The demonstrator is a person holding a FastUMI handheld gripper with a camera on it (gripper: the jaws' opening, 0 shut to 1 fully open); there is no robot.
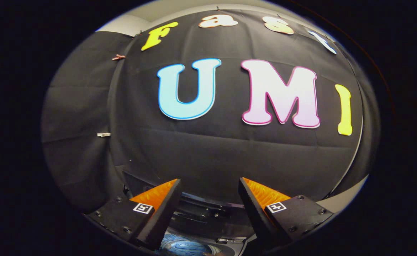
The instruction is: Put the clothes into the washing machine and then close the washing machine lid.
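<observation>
Tool [210, 185] spread wide, gripping nothing, facing the black cloth wall [230, 156]; washing machine [208, 213] sits below, blue clothes [183, 246] near its fingers.

the light is even and soft on the booth wall [201, 149], brightest near its middle and fading to dim toward the sides. strong fisheye bending curves the wall's folds and seams outward. the wall is sharp; the gripper [210, 204], its fingers spread apart, is close and slightly soft. below them the washing machine [208, 217] sits in deep shadow, with blue clothes [181, 247] faintly lit.
</observation>
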